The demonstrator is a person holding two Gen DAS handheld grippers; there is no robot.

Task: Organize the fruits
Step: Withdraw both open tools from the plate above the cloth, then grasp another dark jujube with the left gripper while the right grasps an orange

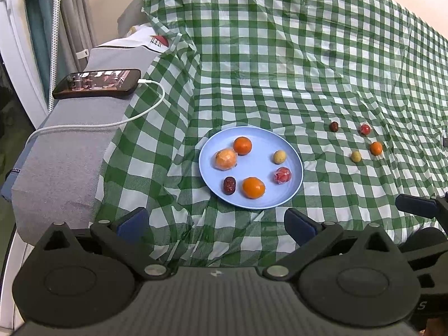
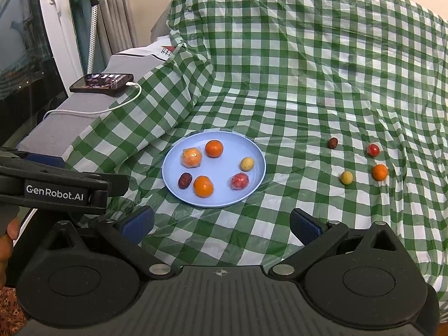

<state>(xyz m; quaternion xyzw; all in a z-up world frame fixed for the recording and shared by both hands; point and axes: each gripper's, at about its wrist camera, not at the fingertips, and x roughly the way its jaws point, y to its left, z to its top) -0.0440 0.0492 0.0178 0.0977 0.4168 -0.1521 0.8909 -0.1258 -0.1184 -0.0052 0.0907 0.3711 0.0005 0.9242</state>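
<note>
A light blue plate lies on the green checked cloth and holds several fruits: two oranges, a wrapped orange fruit, a dark date, a yellow-green ball and a wrapped red fruit. To its right, loose on the cloth, lie a date, a red fruit, a small orange and a yellow-green ball. My left gripper and right gripper are open and empty, both short of the plate.
A phone on a charging cable lies on a grey padded ledge at the left. The left gripper's body shows at the right view's left edge. The cloth rises steeply behind the plate.
</note>
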